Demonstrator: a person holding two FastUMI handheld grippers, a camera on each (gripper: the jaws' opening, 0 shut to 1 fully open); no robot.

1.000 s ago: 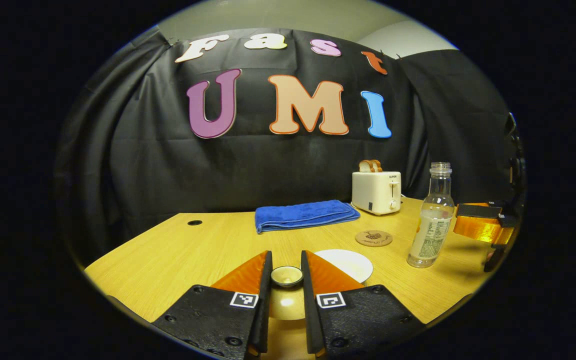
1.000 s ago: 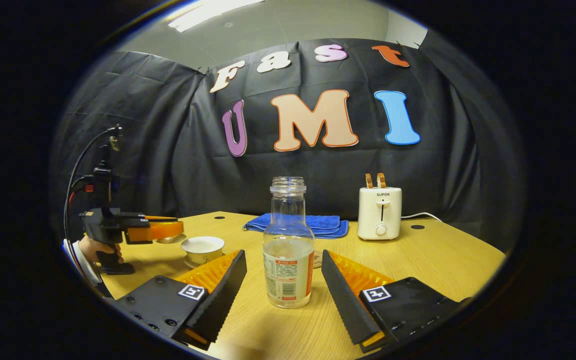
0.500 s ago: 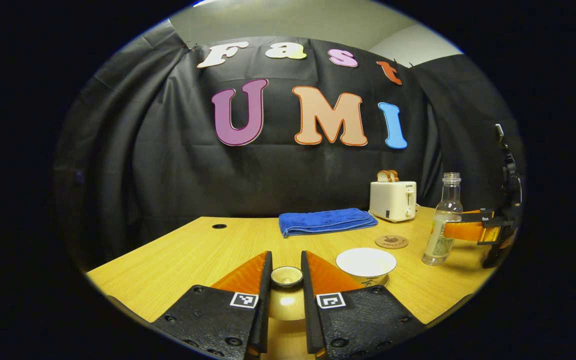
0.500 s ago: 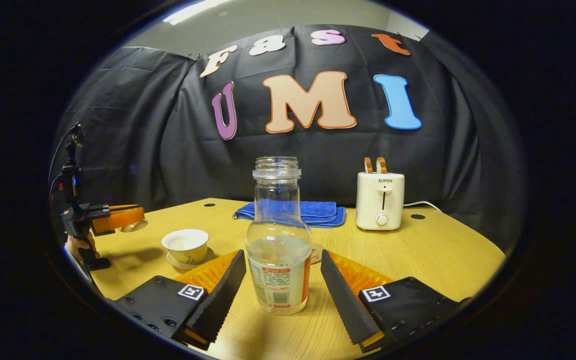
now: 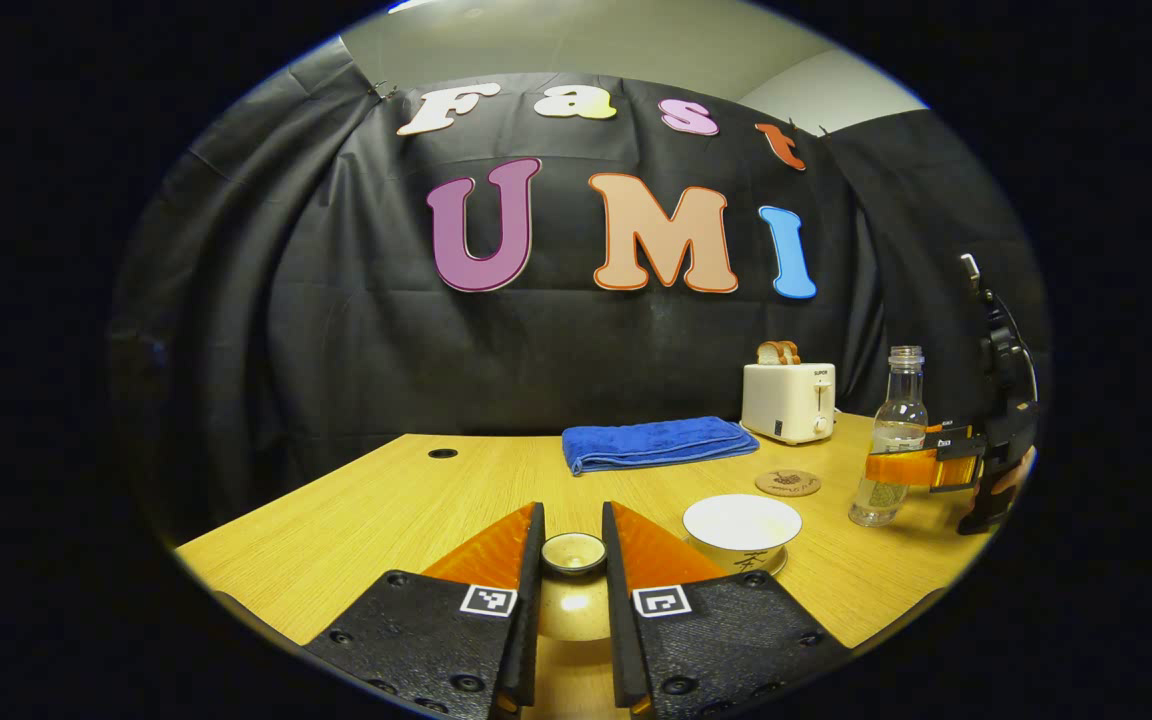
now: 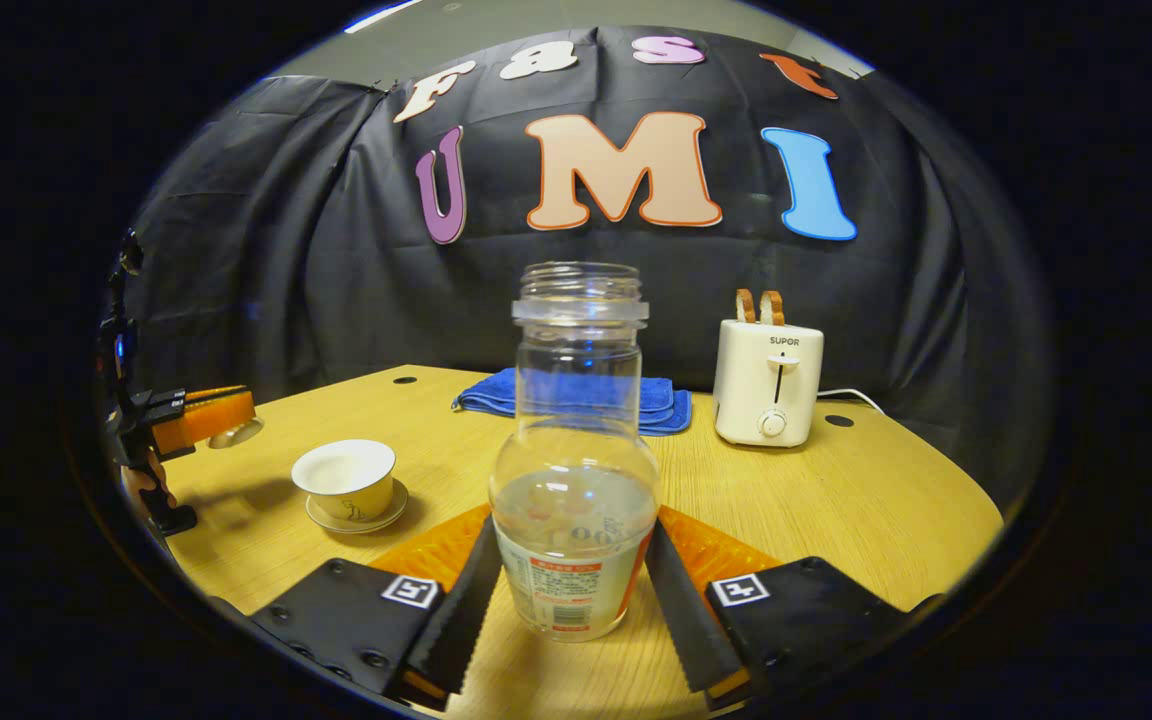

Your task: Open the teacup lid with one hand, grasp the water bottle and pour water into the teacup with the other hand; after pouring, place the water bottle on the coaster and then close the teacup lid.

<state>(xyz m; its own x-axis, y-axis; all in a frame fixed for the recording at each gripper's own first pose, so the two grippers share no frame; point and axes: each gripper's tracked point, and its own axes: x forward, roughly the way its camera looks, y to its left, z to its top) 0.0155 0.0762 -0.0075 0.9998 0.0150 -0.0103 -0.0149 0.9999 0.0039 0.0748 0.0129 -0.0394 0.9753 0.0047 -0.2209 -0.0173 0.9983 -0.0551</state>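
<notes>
Nearest to us, the right gripper (image 6: 572,590) has its fingers drawn in against both sides of the water bottle (image 6: 573,520), which stands upright on the table (image 6: 866,510) with its long axis vertical and its open mouth up, so we judge the coming lift to be straight up. The left gripper (image 5: 572,560) holds the teacup lid (image 5: 573,552) narrowly by its knob, clear of the open teacup (image 6: 346,478), which sits to the bottle's left on its saucer. Farther back, the bottle hides the coaster (image 5: 788,483) from the right gripper view, and we cannot tell how firmly the fingers press.
</notes>
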